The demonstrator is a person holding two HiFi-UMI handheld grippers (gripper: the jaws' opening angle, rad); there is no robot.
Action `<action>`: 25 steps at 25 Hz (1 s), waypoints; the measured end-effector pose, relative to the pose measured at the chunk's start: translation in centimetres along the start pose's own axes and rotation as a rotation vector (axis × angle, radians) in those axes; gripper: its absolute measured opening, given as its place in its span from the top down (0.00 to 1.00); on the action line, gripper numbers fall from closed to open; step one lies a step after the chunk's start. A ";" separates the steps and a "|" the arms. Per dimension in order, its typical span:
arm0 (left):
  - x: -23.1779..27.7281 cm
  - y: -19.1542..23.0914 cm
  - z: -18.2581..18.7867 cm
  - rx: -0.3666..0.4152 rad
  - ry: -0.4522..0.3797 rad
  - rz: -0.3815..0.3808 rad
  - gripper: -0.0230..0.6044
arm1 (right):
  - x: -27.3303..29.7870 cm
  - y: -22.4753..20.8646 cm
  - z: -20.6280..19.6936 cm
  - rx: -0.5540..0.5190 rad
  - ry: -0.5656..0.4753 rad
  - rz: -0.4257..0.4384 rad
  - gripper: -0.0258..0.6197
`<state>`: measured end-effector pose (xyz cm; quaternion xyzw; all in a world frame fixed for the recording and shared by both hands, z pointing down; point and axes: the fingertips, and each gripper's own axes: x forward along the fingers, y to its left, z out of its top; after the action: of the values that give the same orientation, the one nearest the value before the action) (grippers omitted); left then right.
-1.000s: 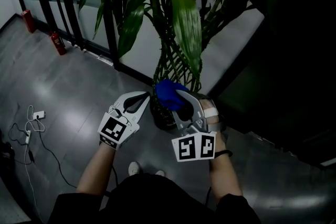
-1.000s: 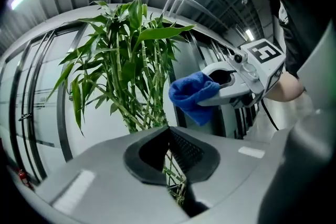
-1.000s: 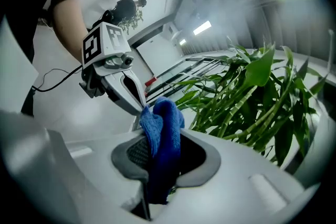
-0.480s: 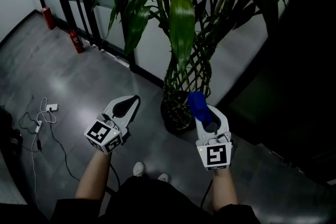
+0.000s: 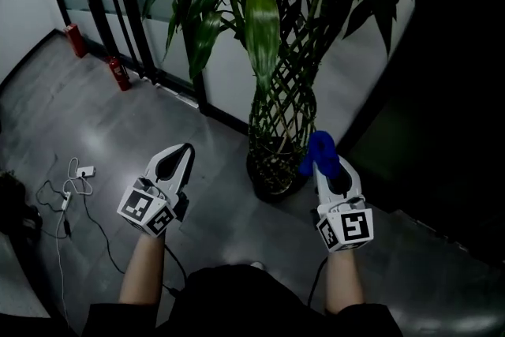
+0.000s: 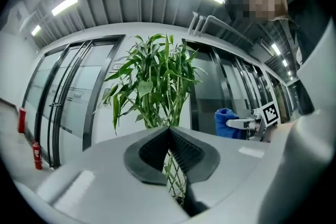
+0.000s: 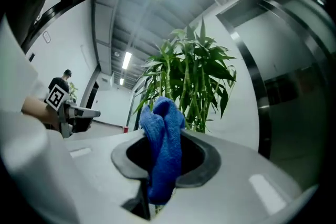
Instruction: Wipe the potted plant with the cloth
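Note:
The potted plant (image 5: 278, 59) stands on the floor in front of me, a braided lattice of green stems in a dark pot (image 5: 272, 176), with long leaves above. It also fills the middle of the left gripper view as the plant (image 6: 155, 81) and the right gripper view as the plant (image 7: 191, 73). My right gripper (image 5: 325, 156) is shut on a blue cloth (image 5: 319, 149), held just right of the pot; the cloth (image 7: 163, 149) bunches up between the jaws. My left gripper (image 5: 183, 148) is shut with nothing in it, to the pot's left.
Glass partitions with dark frames (image 5: 130, 8) run along the back left. Two red fire extinguishers (image 5: 118, 73) stand at their foot. A white charger and cables (image 5: 72, 185) lie on the grey floor at left. A dark wall (image 5: 450, 106) rises on the right.
Both grippers have drawn apart and lowered. The right one with the cloth moved right, away from the plant's stems; the left shifted left. The view tilted so more of the lattice trunk shows.

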<state>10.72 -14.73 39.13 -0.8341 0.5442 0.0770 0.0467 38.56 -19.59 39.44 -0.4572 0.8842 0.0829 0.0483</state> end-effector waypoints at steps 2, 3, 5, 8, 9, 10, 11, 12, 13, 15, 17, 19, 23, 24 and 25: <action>-0.8 0.0 -0.3 -0.005 0.004 -0.016 0.95 | -0.9 -0.3 0.6 0.041 -0.011 -0.045 0.82; -1.2 0.1 -0.3 -0.010 0.002 -0.026 0.95 | -1.4 -0.3 0.9 0.053 -0.019 -0.067 0.82; -2.5 0.4 0.0 -0.019 -0.003 -0.039 0.95 | -2.4 0.1 1.6 0.068 -0.035 -0.111 0.82; -5.4 1.2 0.9 -0.019 -0.009 -0.047 0.95 | -3.7 2.0 2.2 0.108 -0.044 -0.169 0.82; -6.5 1.5 1.1 -0.017 -0.011 -0.051 0.95 | -3.9 2.8 2.1 0.124 -0.041 -0.184 0.82; -7.6 1.9 1.3 -0.016 -0.011 -0.055 0.95 | -3.9 3.8 1.9 0.138 -0.035 -0.195 0.82; -8.8 2.5 1.3 -0.016 -0.008 -0.059 0.95 | -4.0 5.0 1.6 0.150 -0.026 -0.201 0.82; -10.1 3.1 1.3 -0.019 -0.004 -0.062 0.95 | -3.9 6.5 1.4 0.158 -0.016 -0.202 0.82; -11.4 3.8 1.1 -0.025 0.002 -0.064 0.95 | -4.0 8.1 1.3 0.163 -0.008 -0.200 0.82; -13.8 5.3 0.6 -0.040 0.013 -0.064 0.95 | -4.5 11.6 1.3 0.165 0.000 -0.195 0.82; -15.6 6.3 0.3 -0.046 0.022 -0.076 0.95 | -5.7 14.4 1.5 0.157 0.000 -0.209 0.82; -16.5 6.8 0.0 -0.048 0.031 -0.107 0.95 | -6.9 16.1 1.6 0.150 -0.001 -0.236 0.82; -18.8 6.3 -1.2 -0.090 0.069 -0.143 0.95 | -9.8 18.3 0.8 0.179 0.038 -0.283 0.82; -19.1 6.3 -0.9 -0.094 0.066 -0.148 0.95 | -10.1 18.6 0.9 0.175 0.040 -0.288 0.82; -19.2 6.3 -0.5 -0.094 0.059 -0.150 0.95 | -10.1 18.9 1.2 0.167 0.038 -0.290 0.82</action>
<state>-2.58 -0.04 43.14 -0.8757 0.4771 0.0740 -0.0029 28.98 -0.50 41.81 -0.5757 0.8136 -0.0075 0.0809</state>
